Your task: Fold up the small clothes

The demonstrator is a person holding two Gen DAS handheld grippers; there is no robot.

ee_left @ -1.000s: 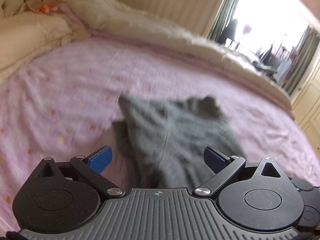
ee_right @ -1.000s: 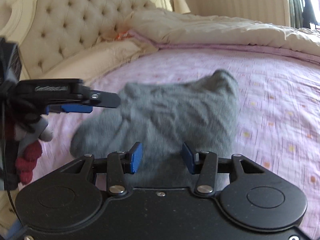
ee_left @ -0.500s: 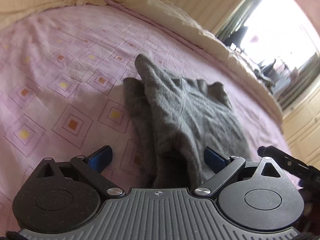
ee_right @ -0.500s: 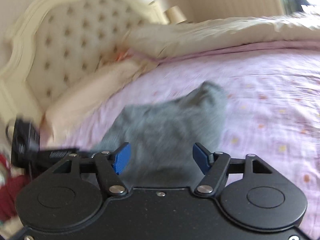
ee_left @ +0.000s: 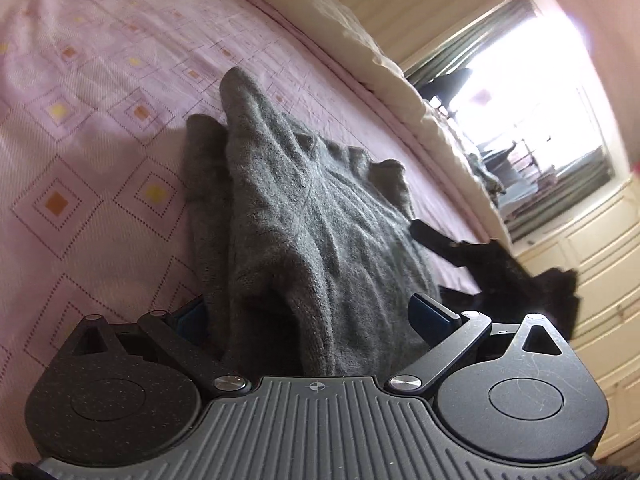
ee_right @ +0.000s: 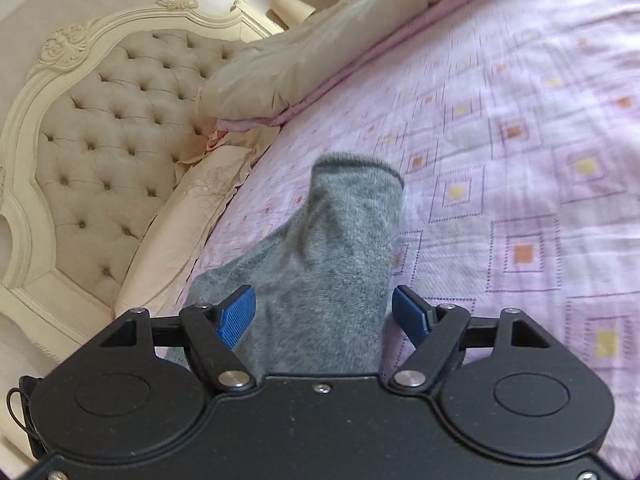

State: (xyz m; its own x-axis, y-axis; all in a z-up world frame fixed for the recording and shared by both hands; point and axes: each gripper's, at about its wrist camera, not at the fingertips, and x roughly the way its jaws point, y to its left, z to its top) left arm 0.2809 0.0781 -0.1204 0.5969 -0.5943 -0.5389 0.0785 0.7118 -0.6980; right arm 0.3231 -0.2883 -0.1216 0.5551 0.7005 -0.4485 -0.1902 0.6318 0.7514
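A grey knitted garment (ee_left: 304,208) lies rumpled and partly doubled over on the pink patterned bedsheet (ee_left: 80,128). My left gripper (ee_left: 310,312) is open and low over its near edge, with a raised fold of cloth between the wide-apart blue pads, not pinched. In the right wrist view the same garment (ee_right: 344,248) runs away from me to a tube-like open end (ee_right: 356,162). My right gripper (ee_right: 324,312) is open too, straddling the cloth without squeezing it. From the left wrist view the right gripper (ee_left: 500,268) shows as a dark shape at the garment's far right edge.
A cream duvet (ee_left: 360,36) is bunched along the far side of the bed. A tufted headboard (ee_right: 104,128) and a cream pillow (ee_right: 172,236) lie to the left. A bright window (ee_left: 532,120) and white cupboards (ee_left: 592,264) stand beyond the bed.
My right gripper went from narrow to wide open. Both grippers came down closer to the garment, which now reaches between their fingers. The left view swung toward the window.
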